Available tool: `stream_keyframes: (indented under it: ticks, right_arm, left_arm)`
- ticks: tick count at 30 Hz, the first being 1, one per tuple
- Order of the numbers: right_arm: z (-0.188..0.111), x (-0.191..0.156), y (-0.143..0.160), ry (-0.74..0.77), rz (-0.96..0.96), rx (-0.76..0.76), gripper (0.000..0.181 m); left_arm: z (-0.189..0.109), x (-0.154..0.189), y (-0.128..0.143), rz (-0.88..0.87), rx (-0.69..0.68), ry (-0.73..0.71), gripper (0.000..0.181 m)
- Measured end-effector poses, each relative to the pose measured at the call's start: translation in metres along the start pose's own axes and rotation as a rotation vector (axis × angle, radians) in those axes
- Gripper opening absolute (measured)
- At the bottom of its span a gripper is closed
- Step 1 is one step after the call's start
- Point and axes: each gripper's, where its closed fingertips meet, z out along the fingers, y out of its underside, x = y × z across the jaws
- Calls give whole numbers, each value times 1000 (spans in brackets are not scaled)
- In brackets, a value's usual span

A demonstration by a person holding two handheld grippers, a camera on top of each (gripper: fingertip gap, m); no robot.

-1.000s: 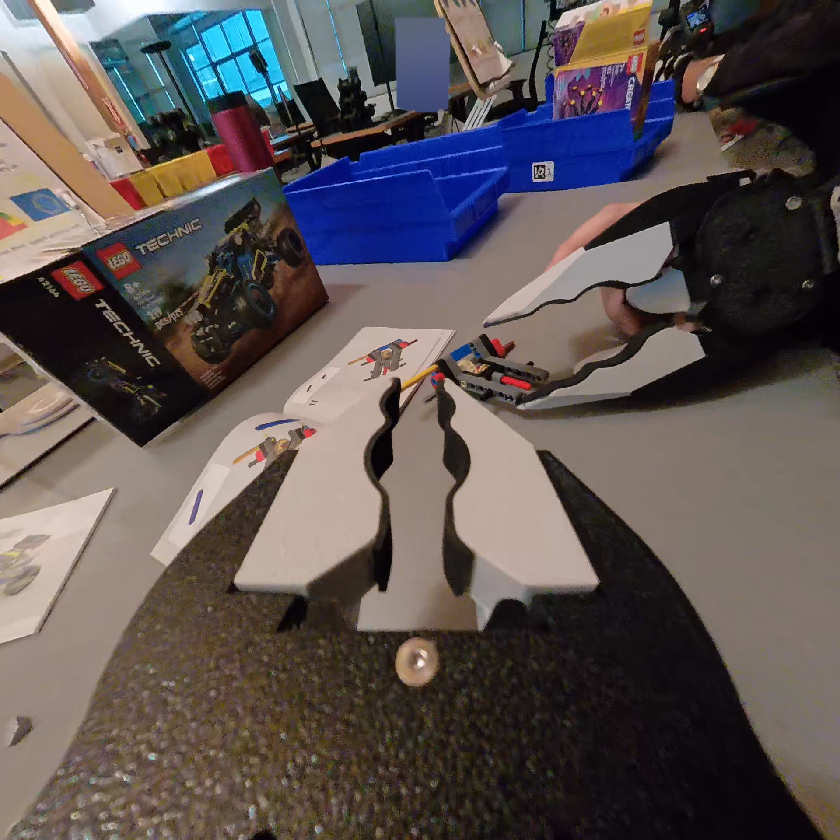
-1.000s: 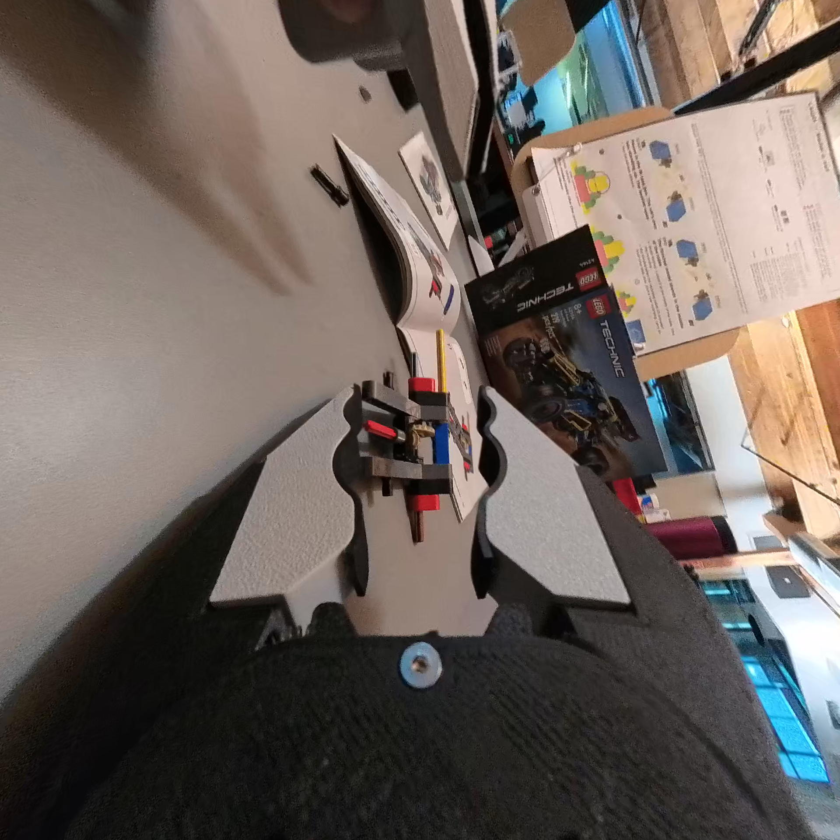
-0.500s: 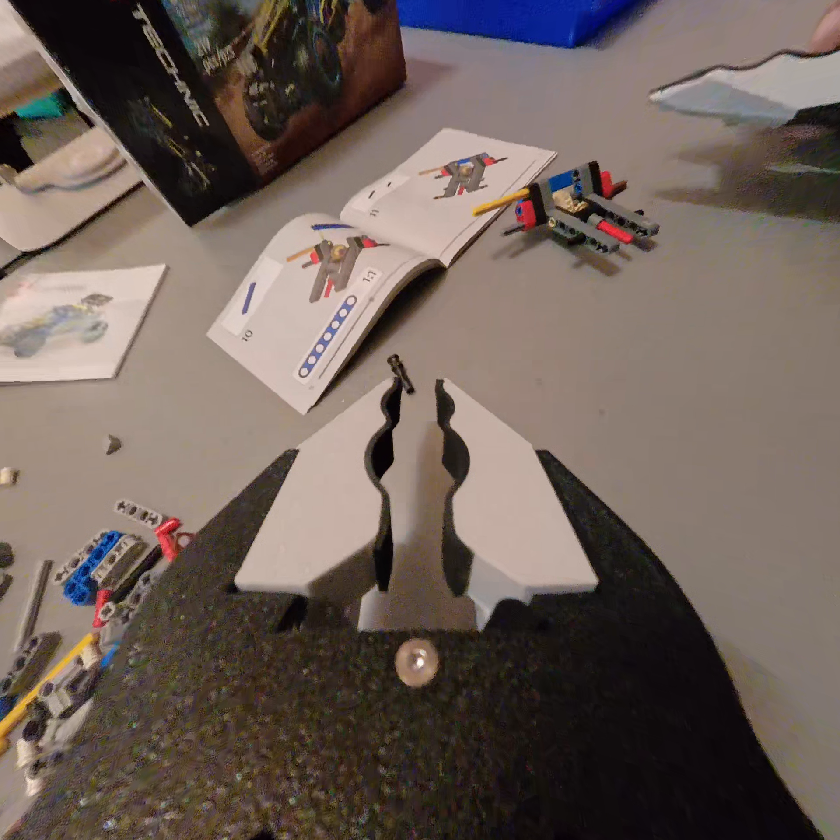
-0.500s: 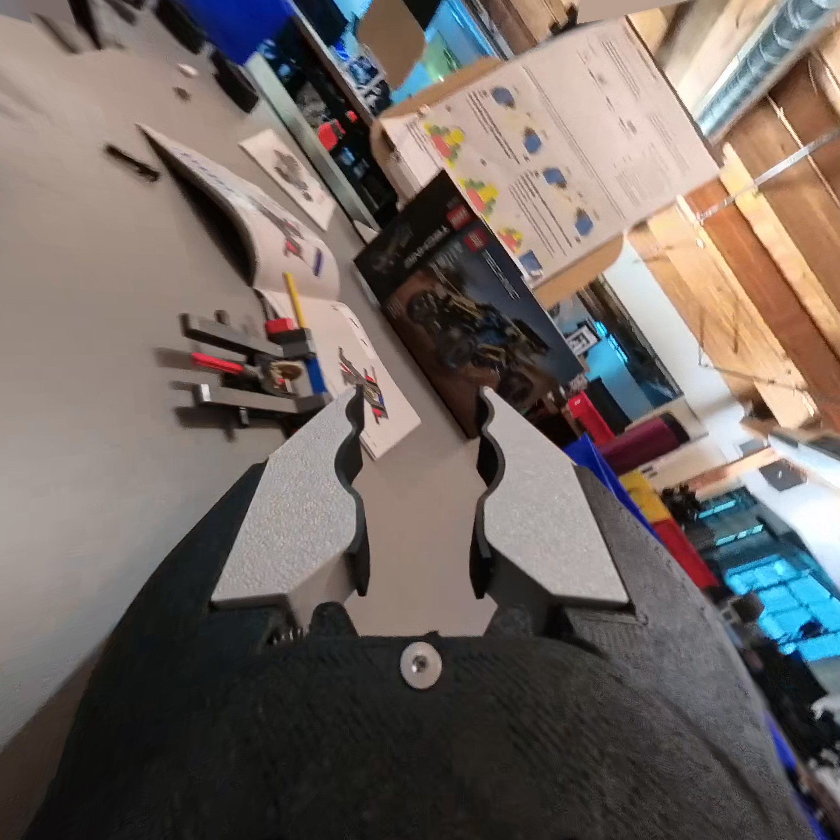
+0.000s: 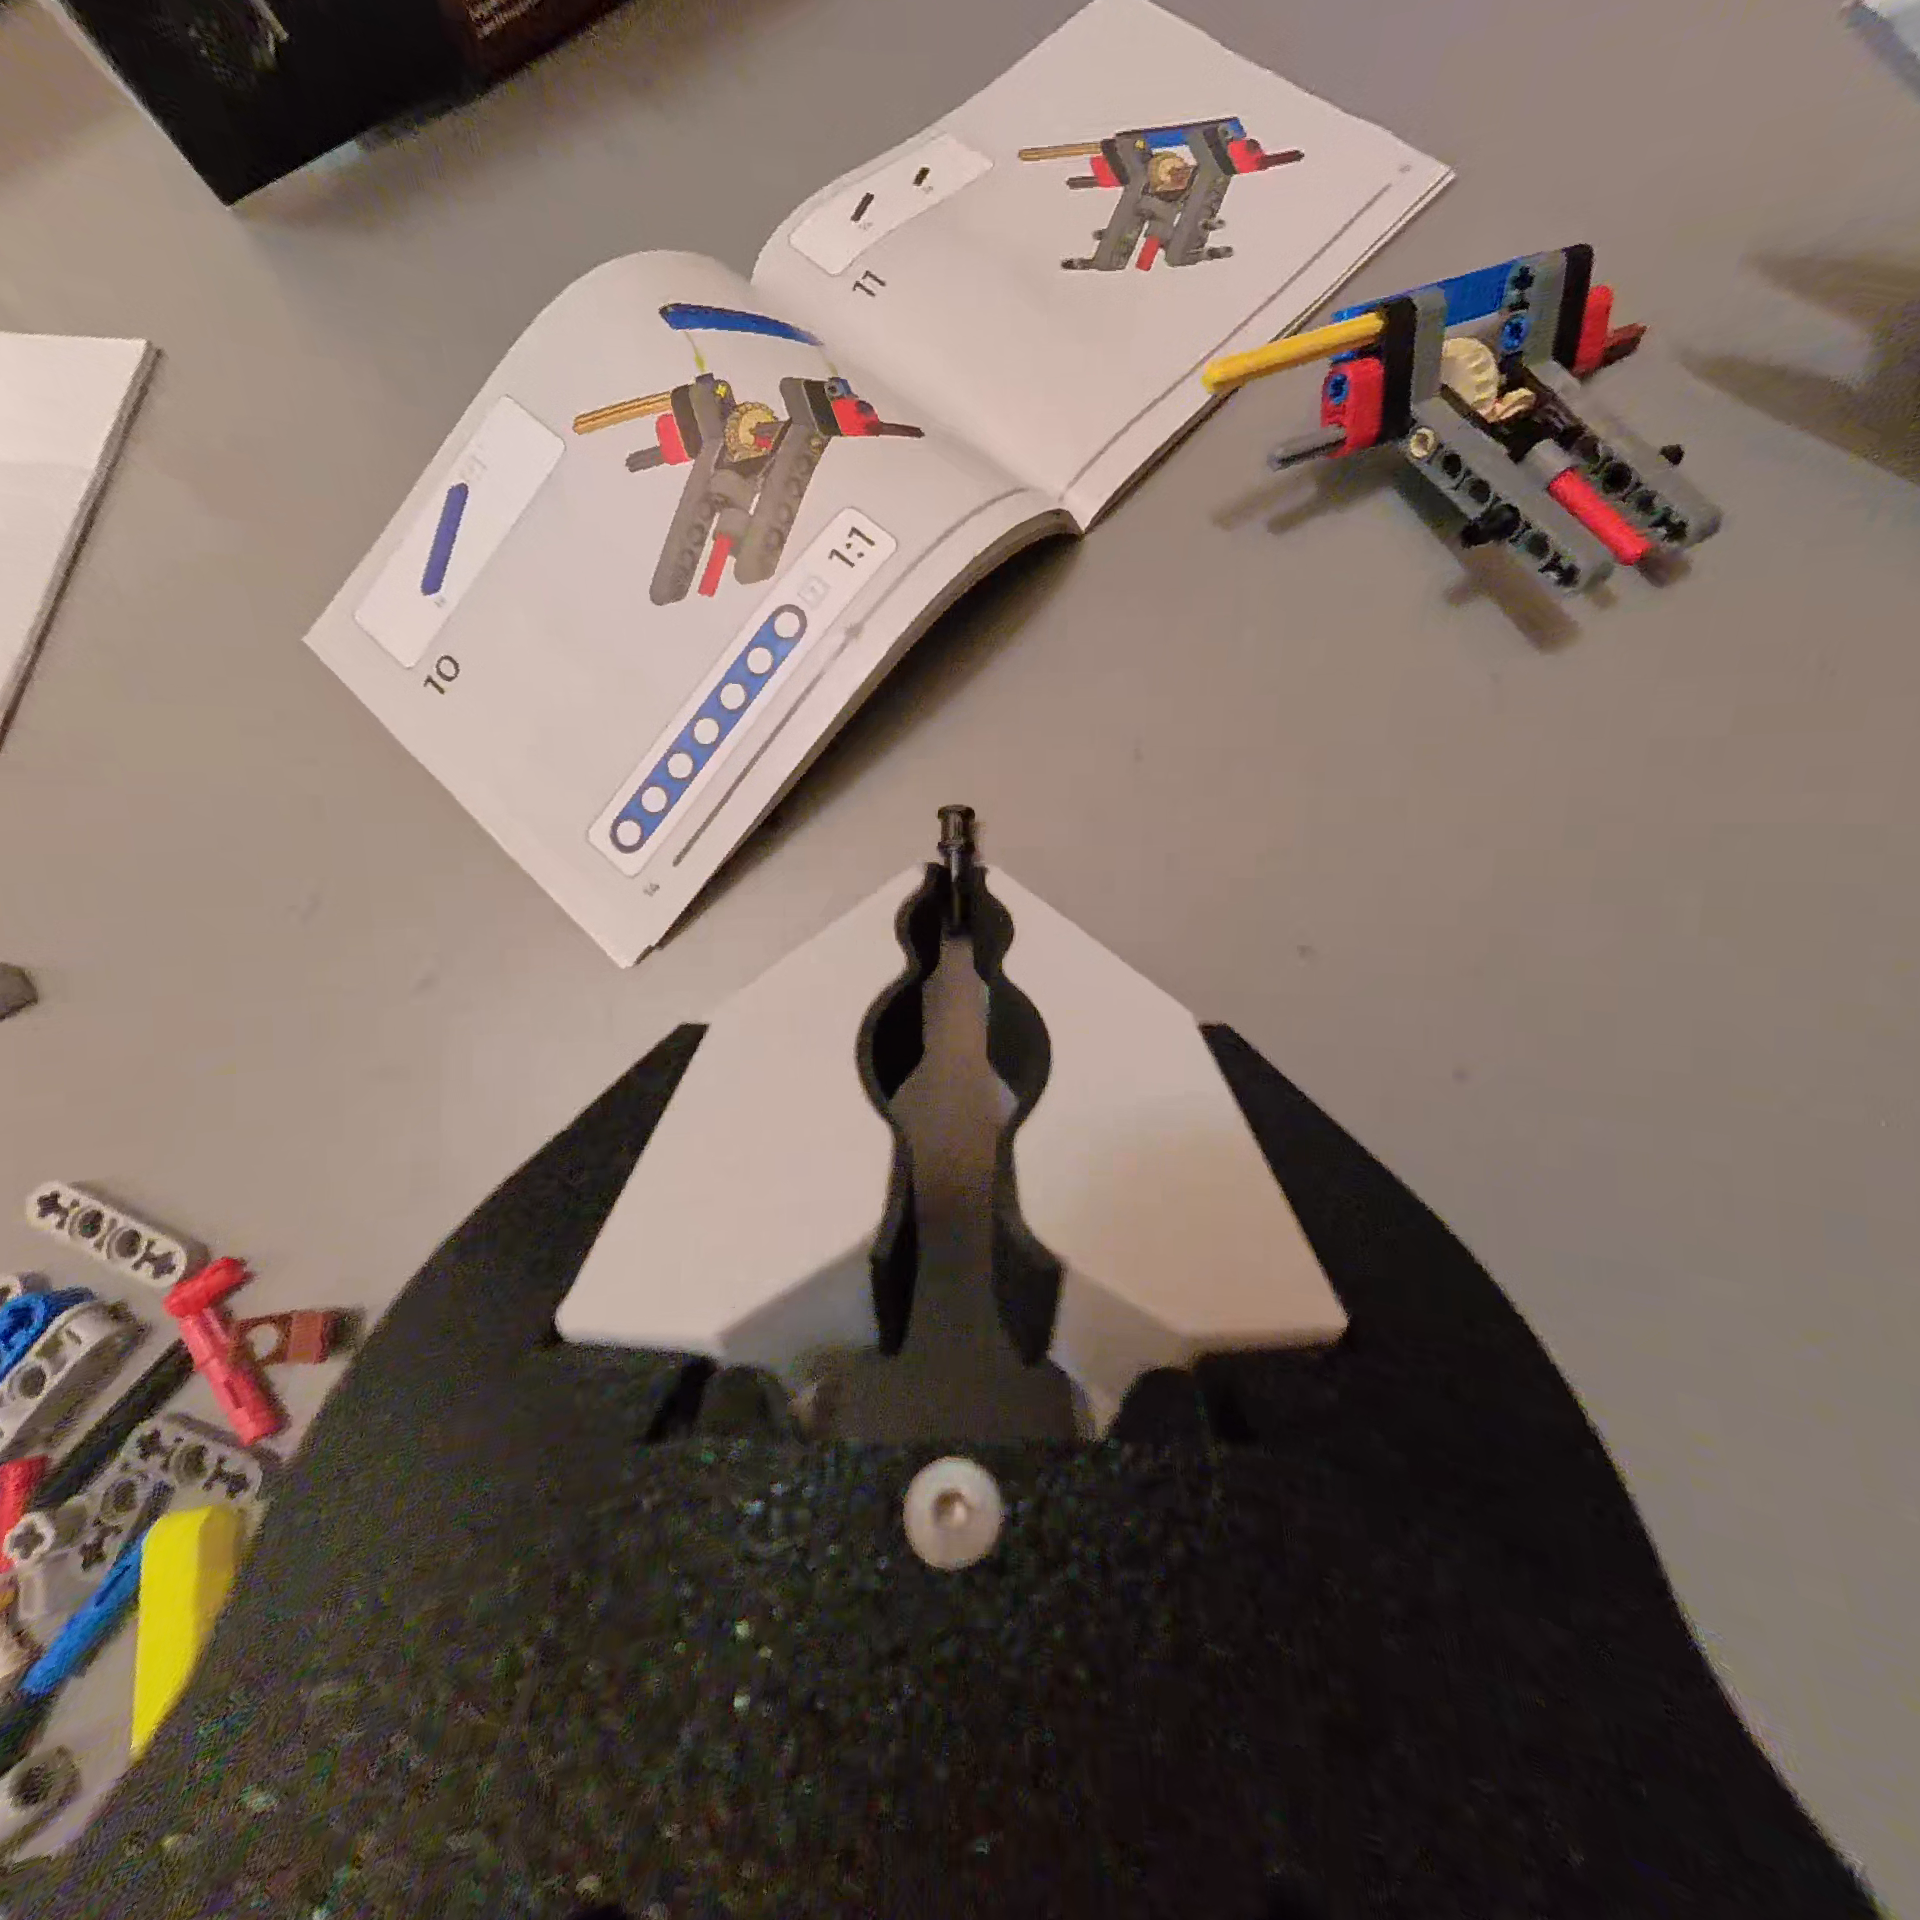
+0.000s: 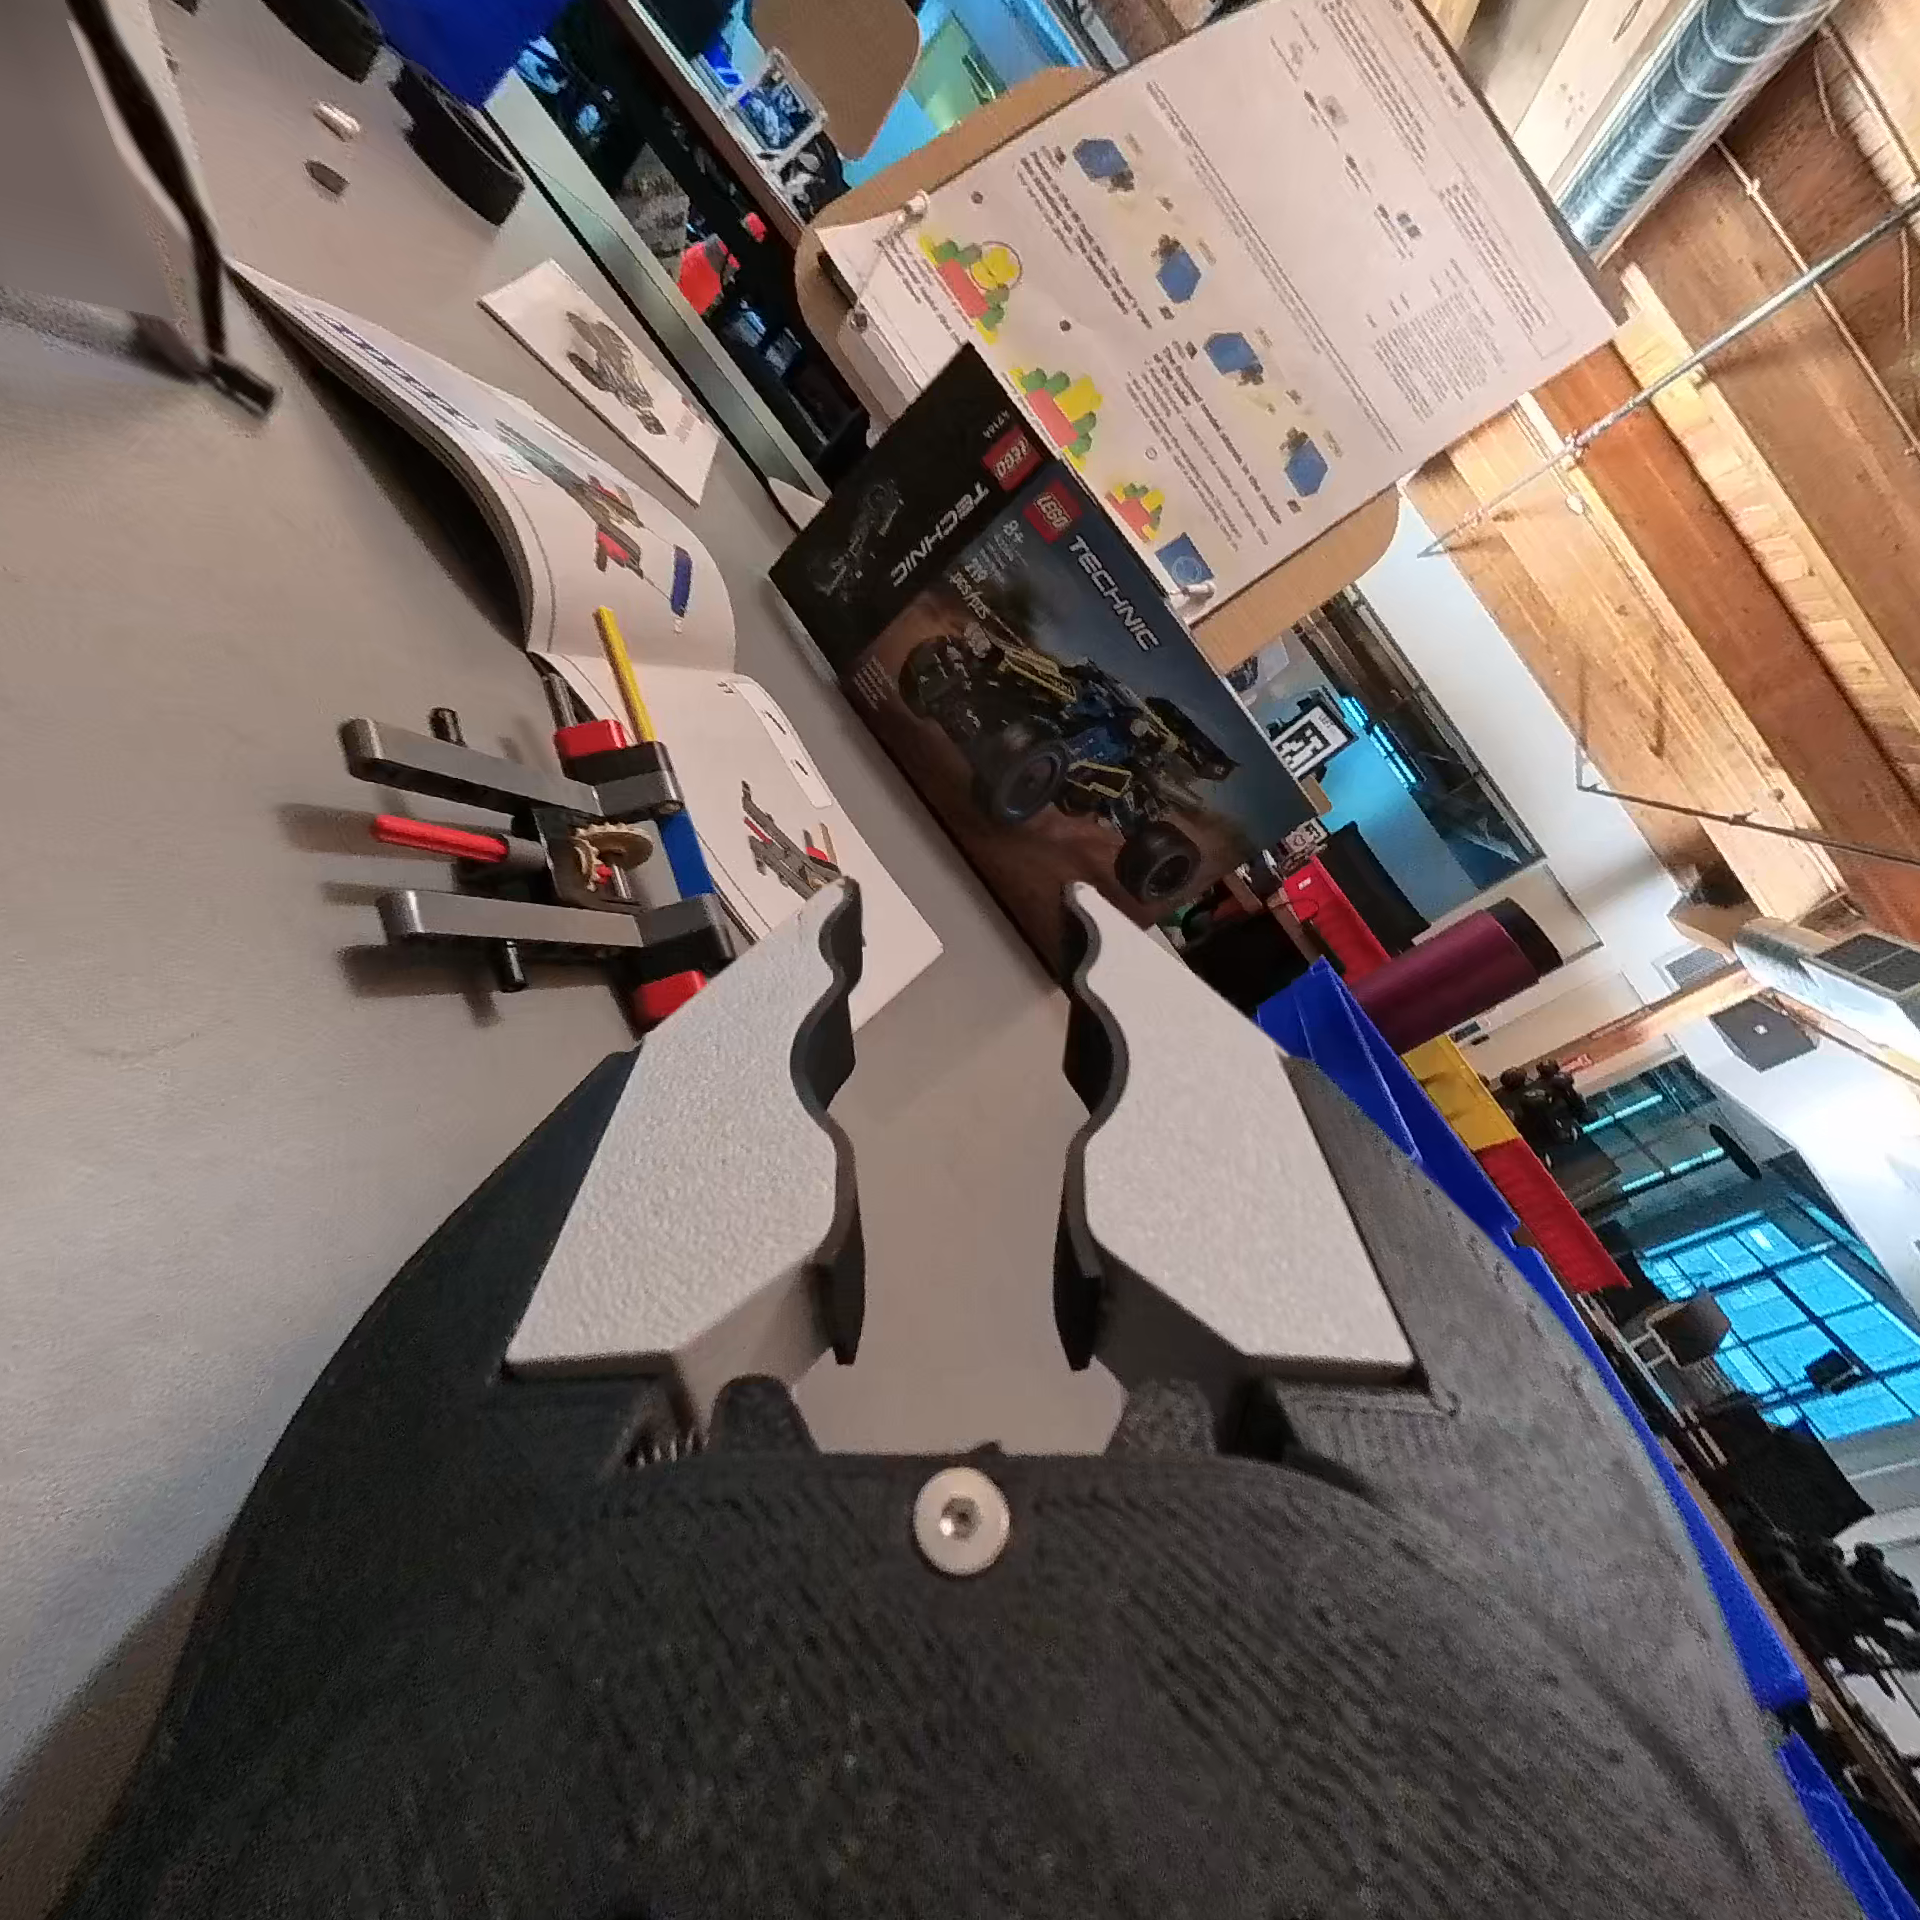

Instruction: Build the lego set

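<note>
My left gripper is shut on a small black pin that pokes out past its tips, low over the grey table. The partly built assembly, with grey beams, a blue beam, red parts and a yellow axle, lies on the table to the far right of it. In the right wrist view the assembly lies left of my right gripper, which is open and empty and apart from it. The left gripper's finger shows at the top left of that view.
The open instruction booklet lies beyond the left gripper. Loose parts and a yellow piece lie at the lower left. The set's box stands behind the booklet, a leaflet lies left, and blue bins stand at the right.
My right gripper let go of the assembly, left it on the table and drew back. My left gripper swung down to the black pin and shut on it.
</note>
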Motion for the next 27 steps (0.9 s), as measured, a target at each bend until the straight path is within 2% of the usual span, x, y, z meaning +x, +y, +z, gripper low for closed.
stream_keyframes:
  ticks: [4,7,8,10,11,15,18,22,24,27]
  right_arm:
    - [-4,-15,-15,-57,-57,78,33]
    - [-18,-42,-35,-181,-146,200,33]
    - [-26,-55,-37,-264,-167,216,35]
    - [-40,-74,-26,-440,-201,153,39]
    - [-50,-82,-22,-543,-196,134,40]
    - [-76,-82,-42,-669,-44,219,38]
    - [-74,-85,-36,-617,-195,214,38]
    - [-80,-90,-46,-590,-243,280,30]
    - [-80,-90,-42,-571,-249,274,30]
    - [-83,-87,-47,-521,-236,307,11]
  left_arm:
    - [1,8,0,57,3,17,2]
    - [-2,31,-1,138,15,99,2]
    - [-4,47,-2,181,27,166,1]
    - [-9,88,-3,267,48,314,2]
    - [-8,103,-2,290,37,344,2]
    - [-2,156,-11,283,13,469,2]
    - [-9,187,-28,192,18,652,2]
    - [-15,198,-49,39,42,792,2]
    - [-20,202,-52,24,48,844,2]
    - [-18,207,-45,47,-10,860,2]
